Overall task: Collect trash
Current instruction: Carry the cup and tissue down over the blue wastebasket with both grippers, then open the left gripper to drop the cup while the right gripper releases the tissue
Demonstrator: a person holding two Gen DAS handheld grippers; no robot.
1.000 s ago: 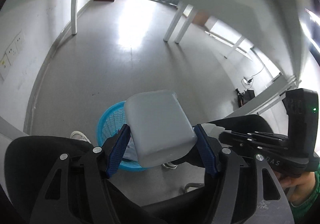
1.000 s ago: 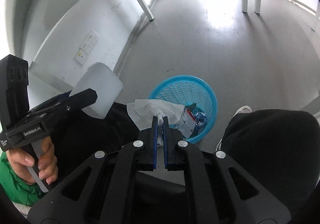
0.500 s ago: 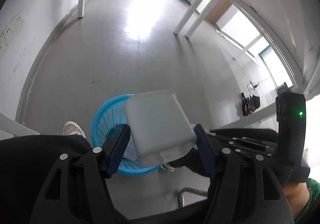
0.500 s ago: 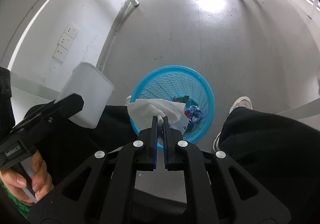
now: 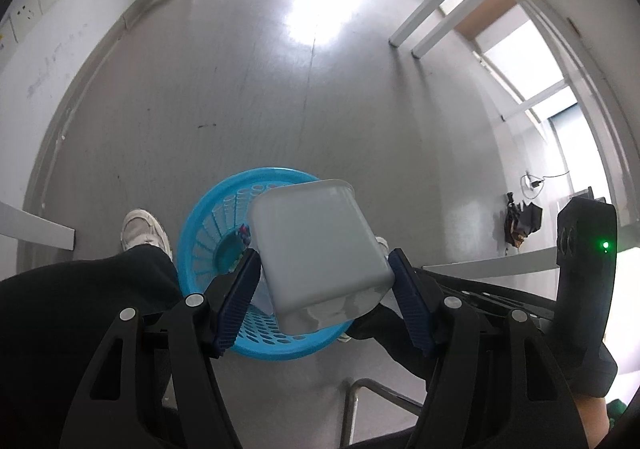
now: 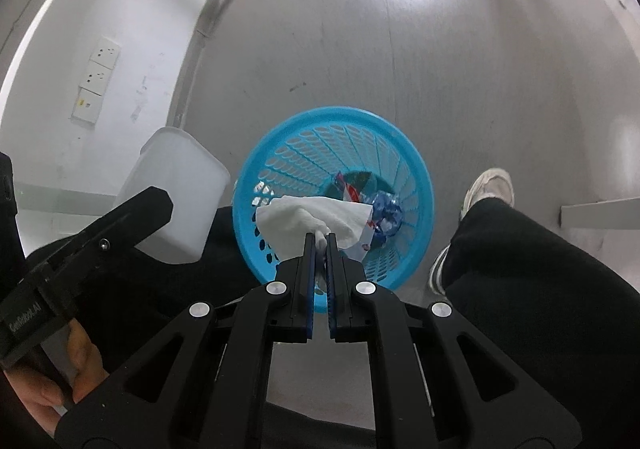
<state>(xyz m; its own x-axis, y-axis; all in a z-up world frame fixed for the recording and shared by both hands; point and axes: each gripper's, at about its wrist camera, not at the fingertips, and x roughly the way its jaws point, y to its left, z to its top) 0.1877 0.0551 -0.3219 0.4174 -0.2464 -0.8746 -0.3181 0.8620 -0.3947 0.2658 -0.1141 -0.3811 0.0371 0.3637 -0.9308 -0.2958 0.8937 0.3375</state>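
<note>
My left gripper (image 5: 322, 281) is shut on a white plastic container (image 5: 318, 245), bottom toward the camera, held above a blue mesh trash basket (image 5: 208, 217) on the floor. My right gripper (image 6: 320, 245) is shut on a crumpled white tissue (image 6: 312, 217) and holds it over the same basket (image 6: 332, 129). Wrappers (image 6: 372, 205) lie in the basket's bottom. The container (image 6: 176, 193) and the left gripper's body (image 6: 100, 245) show at the left of the right wrist view.
The person's black-trousered legs (image 6: 520, 269) and white shoes (image 6: 490, 185) flank the basket. White table legs (image 5: 436, 9) stand further off on the grey floor. Wall sockets (image 6: 96, 81) are on the left wall. A metal chair frame (image 5: 360, 393) is below.
Both grippers have moved forward and down over the basket, which now sits more centred under them. The container and the tissue stay gripped.
</note>
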